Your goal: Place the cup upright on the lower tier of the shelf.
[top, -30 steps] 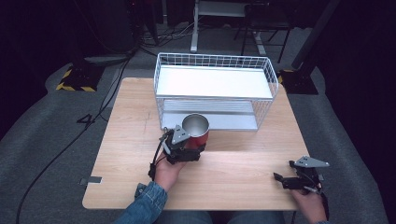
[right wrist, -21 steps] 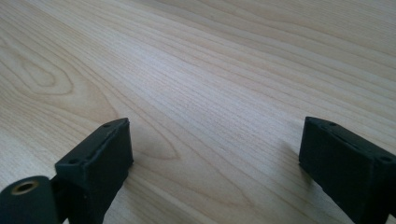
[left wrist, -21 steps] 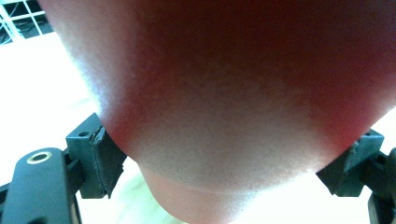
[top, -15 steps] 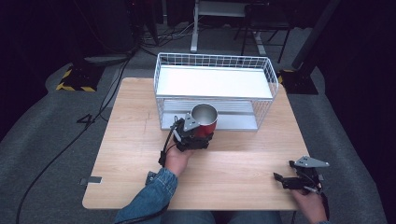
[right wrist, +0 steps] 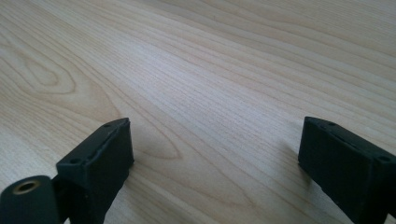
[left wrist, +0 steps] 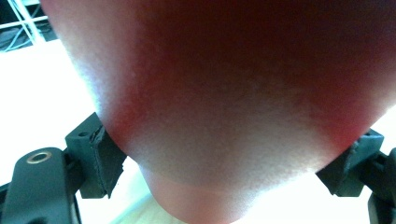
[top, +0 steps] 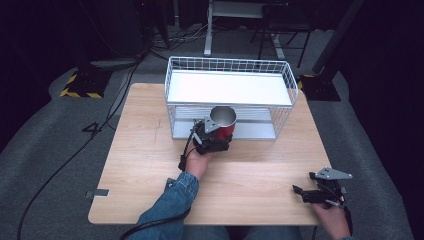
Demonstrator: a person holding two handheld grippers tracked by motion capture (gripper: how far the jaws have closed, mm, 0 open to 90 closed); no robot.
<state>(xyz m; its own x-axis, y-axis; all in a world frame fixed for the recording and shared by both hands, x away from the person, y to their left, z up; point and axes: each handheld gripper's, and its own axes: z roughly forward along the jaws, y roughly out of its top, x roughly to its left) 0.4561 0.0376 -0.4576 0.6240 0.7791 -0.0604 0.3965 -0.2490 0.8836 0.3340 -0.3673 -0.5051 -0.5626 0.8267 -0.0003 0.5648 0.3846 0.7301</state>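
Observation:
A red cup [top: 224, 125] with a shiny metal inside is held upright just in front of the white wire basket [top: 285, 75], above the table. My left gripper [top: 216, 141] is shut on the red cup; in the left gripper view the cup's red wall [left wrist: 233, 107] sits between both pads [left wrist: 100, 156]. My right gripper [top: 306, 194] rests open near the table's front right corner. In the right gripper view its gripper [right wrist: 215, 163] holds nothing, with bare wood between the jaws.
The wire basket has a white top shelf [top: 230, 87] and a lower shelf [top: 255, 131]. The wooden table [top: 140, 165] spreads to the left and front. Cables and stands lie on the dark floor behind.
My left gripper has carried the red cup forward and up toward the basket's front. The right gripper has stayed still.

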